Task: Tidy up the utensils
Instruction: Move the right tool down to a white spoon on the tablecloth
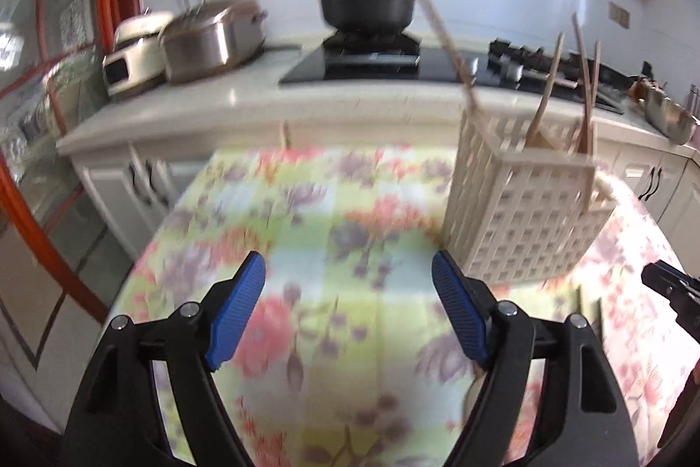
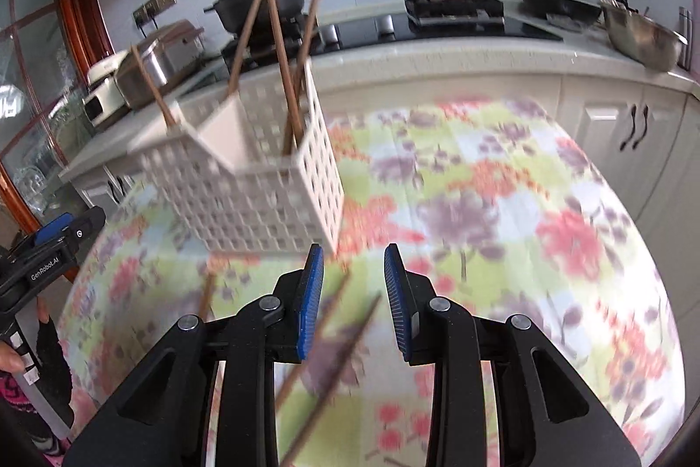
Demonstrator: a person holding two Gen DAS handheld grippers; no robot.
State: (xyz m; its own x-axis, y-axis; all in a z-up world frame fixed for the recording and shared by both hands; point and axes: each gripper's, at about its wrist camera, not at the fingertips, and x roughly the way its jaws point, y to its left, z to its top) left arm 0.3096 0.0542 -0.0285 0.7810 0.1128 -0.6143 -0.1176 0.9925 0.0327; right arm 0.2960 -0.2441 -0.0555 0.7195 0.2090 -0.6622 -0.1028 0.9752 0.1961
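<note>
A white lattice utensil basket (image 1: 520, 213) stands on the flowered tablecloth, holding several wooden chopsticks (image 1: 586, 82) upright; it also shows in the right wrist view (image 2: 245, 182) with chopsticks (image 2: 280, 51) sticking up. Two loose brown chopsticks (image 2: 332, 340) lie on the cloth under my right gripper (image 2: 353, 270), which is open above them. Another loose chopstick (image 2: 205, 292) lies to the left by the basket. My left gripper (image 1: 348, 274) is wide open and empty, left of the basket.
The table's flowered cloth (image 1: 315, 213) is round-edged. Behind it runs a kitchen counter (image 1: 245, 95) with a black pot (image 1: 367, 3) on the hob, a steel cooker (image 1: 210, 38) and a metal bowl (image 2: 638, 38). White cabinets (image 2: 612, 125) stand below.
</note>
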